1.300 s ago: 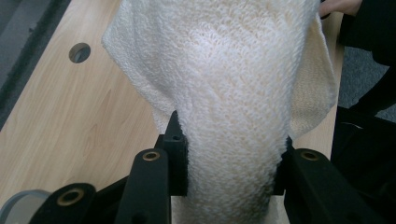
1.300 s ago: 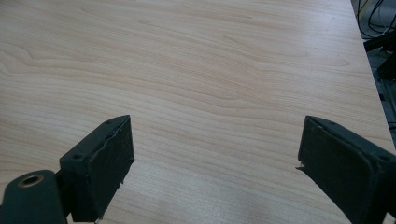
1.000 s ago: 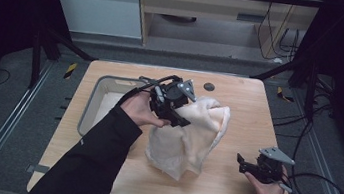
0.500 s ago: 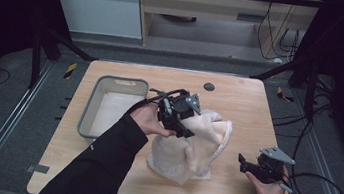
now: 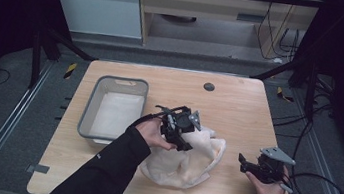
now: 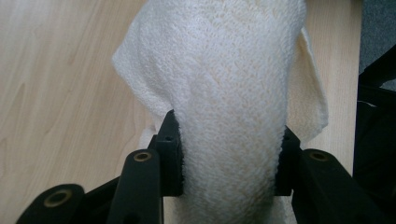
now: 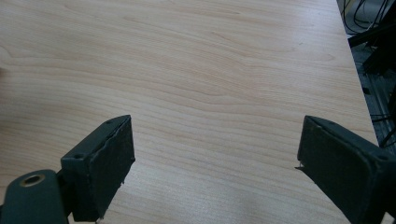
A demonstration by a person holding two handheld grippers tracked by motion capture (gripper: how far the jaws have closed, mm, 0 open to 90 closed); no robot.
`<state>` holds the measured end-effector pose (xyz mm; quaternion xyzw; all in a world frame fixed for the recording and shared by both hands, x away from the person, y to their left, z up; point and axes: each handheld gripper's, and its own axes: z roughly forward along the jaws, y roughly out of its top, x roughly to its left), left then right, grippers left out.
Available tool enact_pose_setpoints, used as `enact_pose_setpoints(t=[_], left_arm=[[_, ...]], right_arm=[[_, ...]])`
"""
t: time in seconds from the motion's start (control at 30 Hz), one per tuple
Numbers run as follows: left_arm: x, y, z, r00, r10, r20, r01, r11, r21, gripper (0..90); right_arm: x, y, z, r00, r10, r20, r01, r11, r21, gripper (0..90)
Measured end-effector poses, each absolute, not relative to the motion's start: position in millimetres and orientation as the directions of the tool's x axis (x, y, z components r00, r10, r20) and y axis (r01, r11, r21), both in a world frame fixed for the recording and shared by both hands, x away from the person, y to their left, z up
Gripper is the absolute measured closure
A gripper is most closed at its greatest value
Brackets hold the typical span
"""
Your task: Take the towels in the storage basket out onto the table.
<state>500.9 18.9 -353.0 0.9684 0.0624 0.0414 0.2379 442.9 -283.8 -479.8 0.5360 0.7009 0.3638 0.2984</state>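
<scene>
Left gripper (image 5: 184,145): its two black jaws stand either side of a thick fold of the towel (image 6: 233,93), pads against the cloth on both sides, so it is clamped on the fold; the jaws have just been easing apart a little with the cloth between them.
Left hand (image 5: 152,134): wrapped round the gripper body from the left, dark sleeve running to the near edge.
Towel in the high view (image 5: 186,162): cream terry cloth, looped and nubbly, bunched in a soft heap at the middle of the table towards the near side, its top drawn up into the left gripper, the lower folds resting on the wood.
Right gripper (image 7: 215,163): jaws wide apart, flat matt black pads with nothing between them, bare wood beneath; in the high view it sits low at the near right, well apart from the towel.
Table (image 5: 238,111): pale wood-grain top, smooth, rounded corners.
Bin (image 5: 88,111): grey plastic, rectangular with rounded corners, left of the towel, white lining on its floor.
Round dark disc (image 5: 208,86): set in the tabletop on the far side.
</scene>
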Motion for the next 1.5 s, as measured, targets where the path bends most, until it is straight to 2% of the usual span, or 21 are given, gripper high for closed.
enact_pose_setpoints(t=[0.33, 0.77, 1.03, 1.2, 1.5], left_arm=[[503, 10, -381, 0.989, 0.146, 0.01, 0.127, -0.89, 0.438, 55.4], [499, 4, -397, 0.99, 0.142, 0.004, 0.127, -0.894, 0.431, 45.4], [497, 9, -390, 0.986, 0.162, 0.025, 0.133, -0.879, 0.458, 31.2], [491, 19, -377, 0.984, 0.175, 0.019, 0.141, -0.849, 0.509, 23.8], [478, 62, -347, 0.964, 0.26, 0.061, 0.176, -0.79, 0.587, 19.5]], right_arm=[[442, -284, -479, -0.247, 0.969, -0.028, 0.529, 0.159, 0.833, 11.0], [442, -284, -479, -0.248, 0.968, -0.026, 0.527, 0.157, 0.835, 11.0], [443, -284, -479, -0.25, 0.968, -0.026, 0.529, 0.16, 0.834, 11.0], [443, -284, -479, -0.251, 0.968, -0.026, 0.527, 0.159, 0.835, 10.9], [442, -284, -479, -0.251, 0.968, -0.017, 0.524, 0.151, 0.838, 10.8]])
